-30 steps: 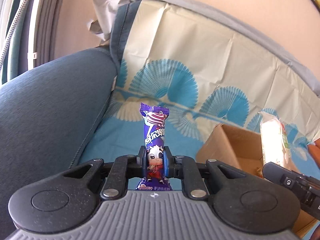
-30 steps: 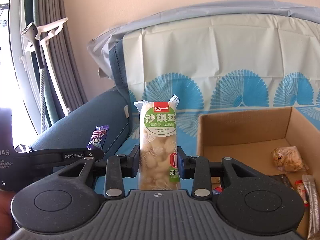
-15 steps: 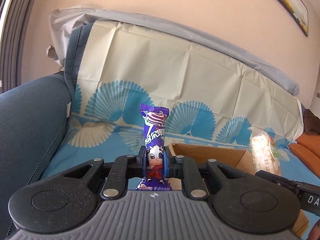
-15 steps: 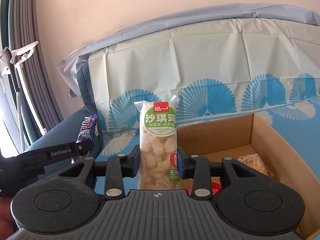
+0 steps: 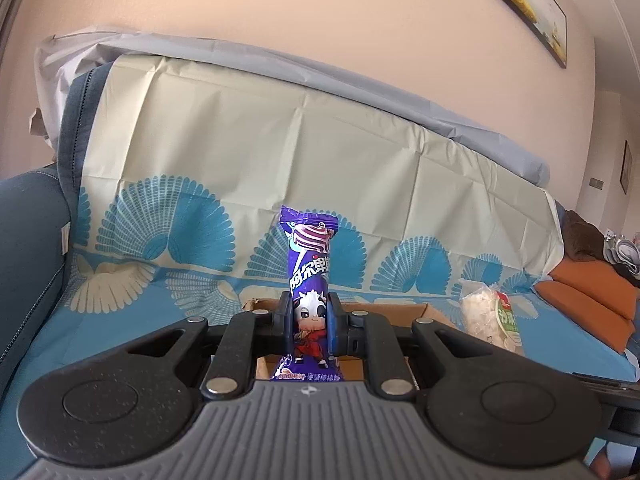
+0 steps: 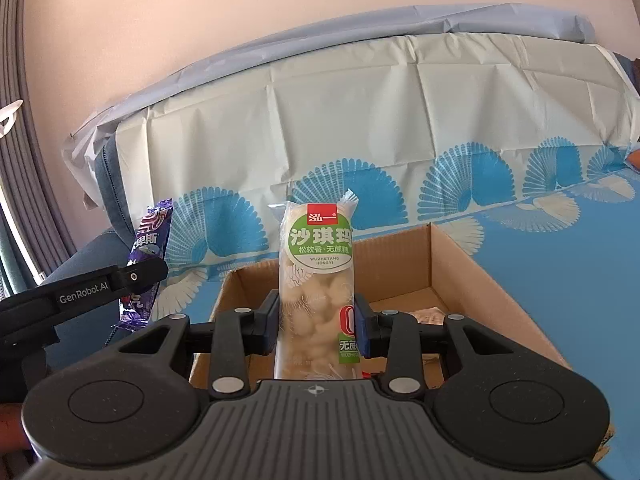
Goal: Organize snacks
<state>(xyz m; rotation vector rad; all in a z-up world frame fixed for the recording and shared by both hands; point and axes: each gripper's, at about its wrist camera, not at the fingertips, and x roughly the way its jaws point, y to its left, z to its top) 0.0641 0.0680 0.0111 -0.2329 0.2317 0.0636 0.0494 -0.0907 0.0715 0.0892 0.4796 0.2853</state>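
Observation:
My left gripper (image 5: 310,326) is shut on a purple candy packet (image 5: 310,264) with a cartoon cow, held upright. My right gripper (image 6: 316,330) is shut on a clear-and-green packet of pale puffed pieces (image 6: 318,280), also upright. An open cardboard box (image 6: 464,264) sits on the blue fan-patterned cover just beyond both grippers; a snack bag (image 6: 426,314) lies inside it. In the right wrist view the left gripper (image 6: 138,278) and its purple packet (image 6: 150,240) show at the left. The pale packet (image 5: 490,316) appears at the right of the left wrist view, where the box's rim (image 5: 384,306) peeks behind the fingers.
The sofa's blue armrest (image 5: 28,248) rises at the left, its covered backrest (image 5: 280,152) behind the box. Orange cushions (image 5: 588,296) lie at the far right. Grey curtains (image 6: 24,160) hang at the left edge, and a framed picture (image 5: 524,4) hangs on the wall.
Both grippers have swung rightward with their packets still held. The armrest slid out to the left, and the cardboard box now lies straight ahead of both.

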